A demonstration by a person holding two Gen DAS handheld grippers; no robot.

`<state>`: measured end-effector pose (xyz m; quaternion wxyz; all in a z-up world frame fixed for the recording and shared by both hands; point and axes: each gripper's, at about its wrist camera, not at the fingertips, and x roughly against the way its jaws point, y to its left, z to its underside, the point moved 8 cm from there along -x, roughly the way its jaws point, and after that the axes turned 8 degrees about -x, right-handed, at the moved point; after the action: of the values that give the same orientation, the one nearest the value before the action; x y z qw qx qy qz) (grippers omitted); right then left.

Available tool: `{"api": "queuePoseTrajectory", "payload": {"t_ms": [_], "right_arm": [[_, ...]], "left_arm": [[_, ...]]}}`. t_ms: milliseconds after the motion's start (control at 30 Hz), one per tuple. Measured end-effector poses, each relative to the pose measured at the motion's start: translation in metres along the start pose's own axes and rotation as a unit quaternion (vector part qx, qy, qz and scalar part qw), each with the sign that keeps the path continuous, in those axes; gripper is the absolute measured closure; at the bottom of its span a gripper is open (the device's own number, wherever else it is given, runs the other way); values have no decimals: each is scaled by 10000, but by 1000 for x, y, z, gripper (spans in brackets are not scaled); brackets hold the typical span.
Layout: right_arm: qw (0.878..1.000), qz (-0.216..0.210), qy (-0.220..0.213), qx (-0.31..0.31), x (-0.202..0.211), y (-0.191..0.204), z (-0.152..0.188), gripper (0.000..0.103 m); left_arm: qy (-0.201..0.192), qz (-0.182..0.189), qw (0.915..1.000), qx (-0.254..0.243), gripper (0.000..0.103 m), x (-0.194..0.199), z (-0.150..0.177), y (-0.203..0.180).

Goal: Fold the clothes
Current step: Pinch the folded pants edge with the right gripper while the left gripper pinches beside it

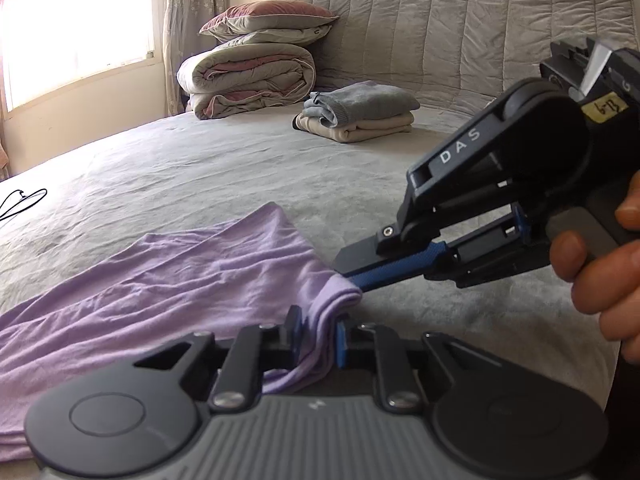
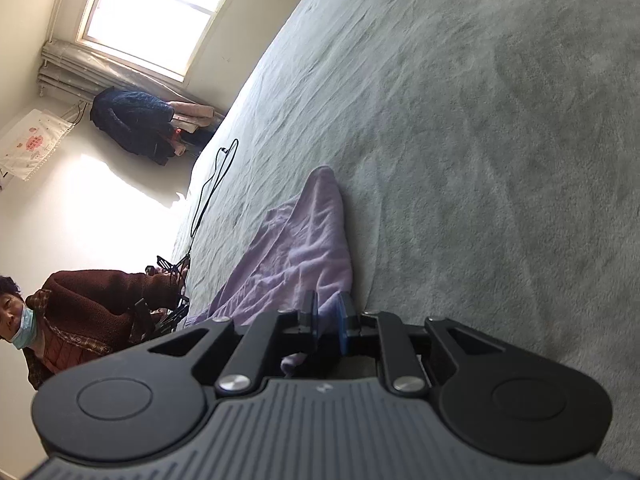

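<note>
A lilac garment (image 1: pixel 168 280) lies spread on the grey bedcover (image 1: pixel 240 168), with one corner bunched up near me. My left gripper (image 1: pixel 319 334) is at the bottom of the left wrist view, shut on that bunched edge, and fabric fills the gap between its blue pads. Coming in from the right, my right gripper (image 1: pixel 356 282) is held by a hand (image 1: pixel 600 272) and pinches the same corner just beyond the left one. In the right wrist view the right gripper (image 2: pixel 327 320) is shut on the lilac garment (image 2: pixel 296 248), which trails away toward the bed's edge.
A stack of folded clothes (image 1: pixel 356 116) sits at the back of the bed, with rolled quilts and pillows (image 1: pixel 252 72) to its left. A black cable (image 2: pixel 216 184) lies near the bed's edge. A person in a dark red jacket (image 2: pixel 92 312) stands beside the bed.
</note>
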<state>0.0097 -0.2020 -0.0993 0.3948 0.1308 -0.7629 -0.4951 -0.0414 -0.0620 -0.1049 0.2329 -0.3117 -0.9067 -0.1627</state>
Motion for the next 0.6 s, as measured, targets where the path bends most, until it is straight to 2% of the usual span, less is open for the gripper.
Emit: {"api": "queuePoseTrajectory", "payload": {"t_ms": [167,367,433,500,600], "right_arm": [[9999,-42,-28,-147,-21,-5,-18,75],[9996,-227,-181,-22,-57,5,-39,75],[9994,-220,-247,83,-64,8,-43,80],[9991,-26,-350,240,-66,6,-47,97],[9979,124,-551,309,-56,5,-50,97]], "left_arm": [[48,-98,9999,79,91,1,2,1],[23,-239,9995,208,95,3,1,-5],[4,-335,9990,304,98,2,1,-6],[-28,-403,9985,356,98,4,-4,-10],[-80,-497,9978,424,99,6,-12,-16]]}}
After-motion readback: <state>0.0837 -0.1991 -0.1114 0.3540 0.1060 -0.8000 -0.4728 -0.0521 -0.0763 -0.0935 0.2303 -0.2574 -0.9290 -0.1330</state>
